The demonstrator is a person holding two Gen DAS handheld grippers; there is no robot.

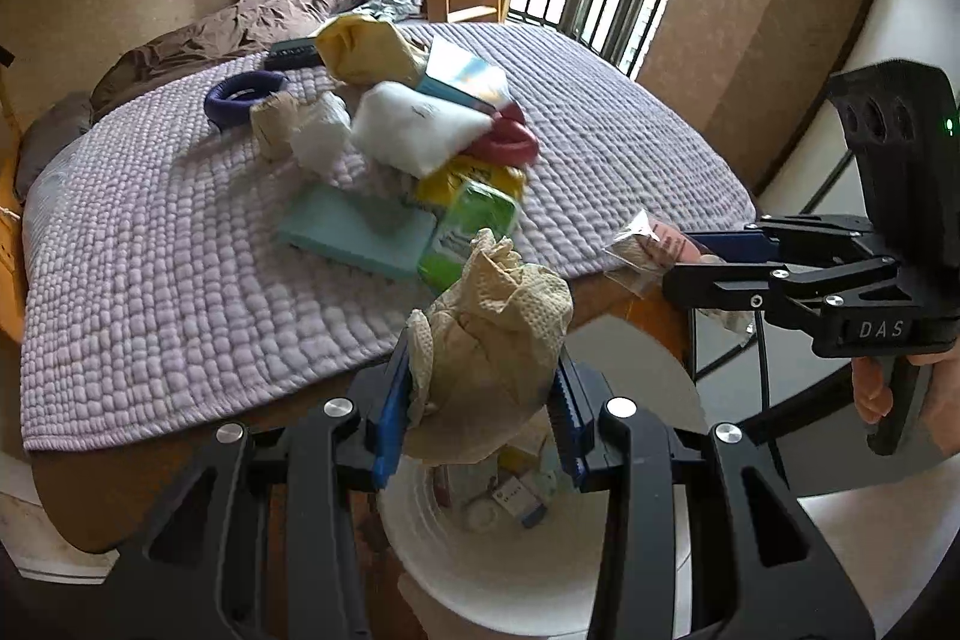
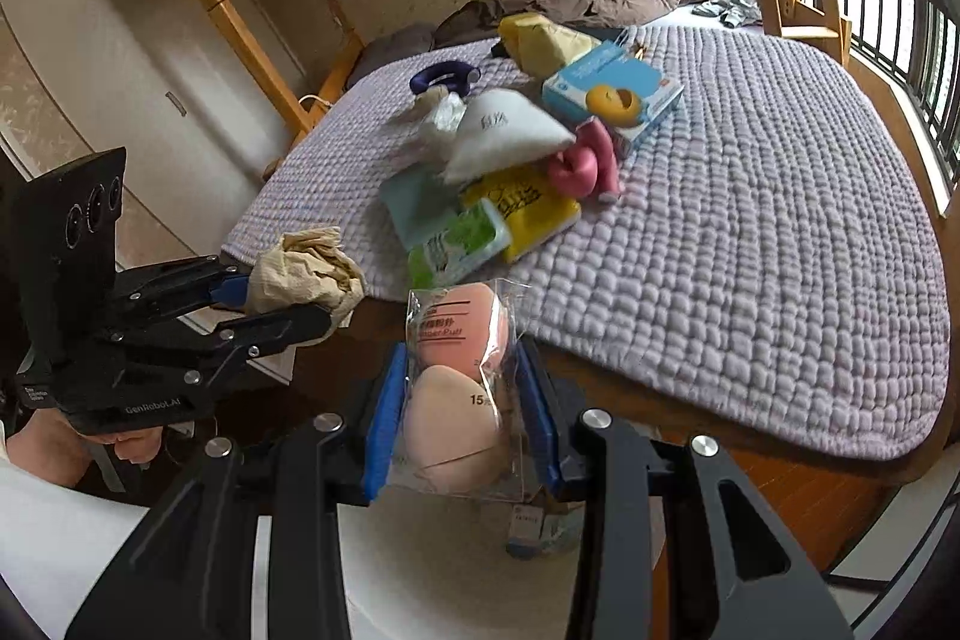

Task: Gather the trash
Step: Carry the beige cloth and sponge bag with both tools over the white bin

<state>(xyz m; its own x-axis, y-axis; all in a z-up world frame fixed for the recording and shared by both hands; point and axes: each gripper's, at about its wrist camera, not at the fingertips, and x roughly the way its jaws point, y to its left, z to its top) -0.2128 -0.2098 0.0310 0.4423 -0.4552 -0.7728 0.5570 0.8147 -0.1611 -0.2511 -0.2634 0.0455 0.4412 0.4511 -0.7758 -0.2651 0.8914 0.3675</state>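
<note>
Crumpled paper towel [image 1: 489, 328] clamped in left claw [image 1: 480, 400], held over white bin [image 1: 492, 568] off the bed's [image 1: 150, 250] near edge. Right wrist view: right claw [image 2: 462, 412] grips clear sponge packet [image 2: 459, 388] past the same edge; clutter pile [image 2: 516, 148] mid-bed.

Black left gripper [image 1: 480, 400] and right gripper [image 2: 462, 412], blue ribbed finger pads [image 1: 390, 400], silver screws, white "DAS" and "GenRobot.AI" lettering, green indicator light, bare skin
</note>
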